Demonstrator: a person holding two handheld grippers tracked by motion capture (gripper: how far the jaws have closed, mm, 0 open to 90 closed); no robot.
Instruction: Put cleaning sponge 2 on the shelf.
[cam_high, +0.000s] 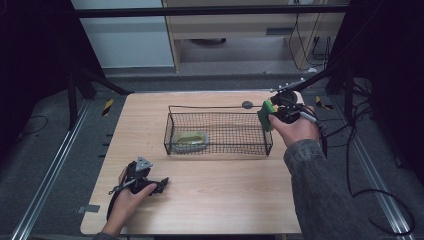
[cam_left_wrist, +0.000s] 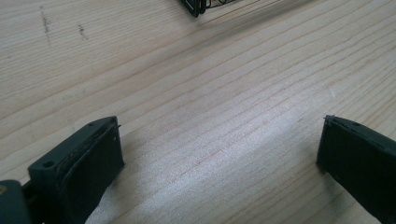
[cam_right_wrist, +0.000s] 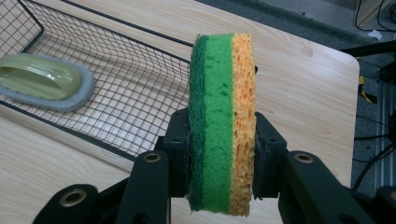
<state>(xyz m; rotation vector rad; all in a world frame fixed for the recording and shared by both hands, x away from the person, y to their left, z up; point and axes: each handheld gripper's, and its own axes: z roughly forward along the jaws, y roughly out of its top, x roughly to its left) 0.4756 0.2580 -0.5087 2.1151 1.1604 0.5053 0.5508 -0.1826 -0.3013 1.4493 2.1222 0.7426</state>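
At the upper right of the high view, the right claw (cam_high: 270, 114) pinched an unlabelled green-and-orange sponge (cam_right_wrist: 222, 121) over the basket (cam_high: 218, 148) end. The left claw (cam_high: 159, 184) rested spread on the table (cam_high: 210, 195).

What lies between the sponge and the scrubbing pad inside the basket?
In the right gripper view, bare basket mesh separates the sponge from the scrubbing pad.

Sponge (cam_right_wrist: 222, 121) green-orange; basket (cam_high: 220, 131) black mesh; brush (cam_right_wrist: 44, 81) pale green.
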